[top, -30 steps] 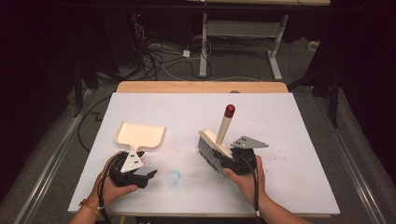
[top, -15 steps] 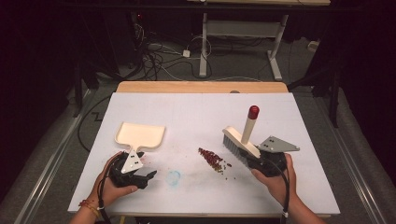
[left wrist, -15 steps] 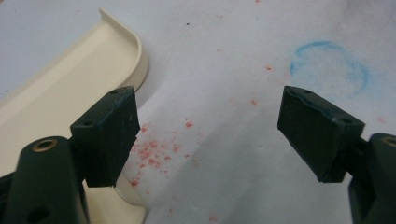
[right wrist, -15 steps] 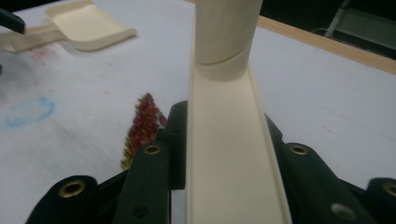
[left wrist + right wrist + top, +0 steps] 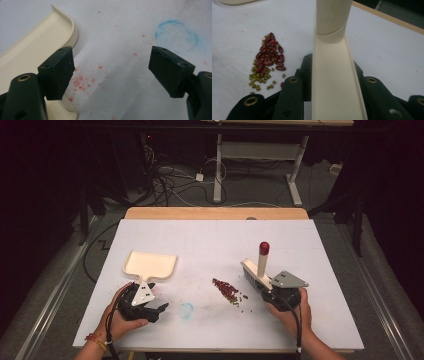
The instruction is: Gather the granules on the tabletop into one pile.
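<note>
Right gripper [image 5: 272, 292]: jaws clamping the cream brush [image 5: 256, 270], its red-capped handle standing upright, near the table's [image 5: 210, 235] right edge.
Left gripper [image 5: 160, 309]: jaws gaping wide, gripping nothing, hovering by the near-left corner.
Dustpan [image 5: 149, 265]: lying just beyond the left gripper.
Beans [image 5: 226, 290]: red and green, lying scattered between brush and dustpan.

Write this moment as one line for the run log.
right gripper: shut on brush | left gripper: open beside dustpan | beans: piled on table
</note>
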The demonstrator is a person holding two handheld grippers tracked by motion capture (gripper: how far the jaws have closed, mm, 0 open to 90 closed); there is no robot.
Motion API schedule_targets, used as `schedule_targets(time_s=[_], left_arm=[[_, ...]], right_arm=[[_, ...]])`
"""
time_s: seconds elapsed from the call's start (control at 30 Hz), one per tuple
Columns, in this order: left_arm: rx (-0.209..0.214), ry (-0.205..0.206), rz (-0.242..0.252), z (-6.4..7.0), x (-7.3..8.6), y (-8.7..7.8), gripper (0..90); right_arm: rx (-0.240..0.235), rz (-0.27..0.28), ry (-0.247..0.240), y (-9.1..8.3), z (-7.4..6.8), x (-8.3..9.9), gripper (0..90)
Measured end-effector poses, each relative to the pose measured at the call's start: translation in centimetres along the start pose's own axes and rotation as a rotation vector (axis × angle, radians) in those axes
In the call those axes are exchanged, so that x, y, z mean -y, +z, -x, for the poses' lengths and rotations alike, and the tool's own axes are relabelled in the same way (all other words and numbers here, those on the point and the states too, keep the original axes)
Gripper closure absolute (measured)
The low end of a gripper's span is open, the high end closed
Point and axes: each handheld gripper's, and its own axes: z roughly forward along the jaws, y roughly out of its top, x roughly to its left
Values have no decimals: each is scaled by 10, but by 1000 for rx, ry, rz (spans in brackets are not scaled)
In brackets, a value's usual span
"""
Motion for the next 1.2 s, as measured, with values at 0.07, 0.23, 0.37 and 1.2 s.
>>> schedule_targets(time_s=[0.07,0.23,0.37,1.2], left_arm=[[-1,0,1,0,0,-1,199],[-1,-3,-2,0,1,-1,199],[-1,-5,-1,0,2,-1,199],[1,-3,-18,3,3,-2,204]], right_arm=[[-12,-1,-21,4,-10,-4,679],[-50,11,-65,12,-34,-15,679],[-63,24,-76,15,-41,-20,679],[-518,75,-157,-87,25,43,679]])
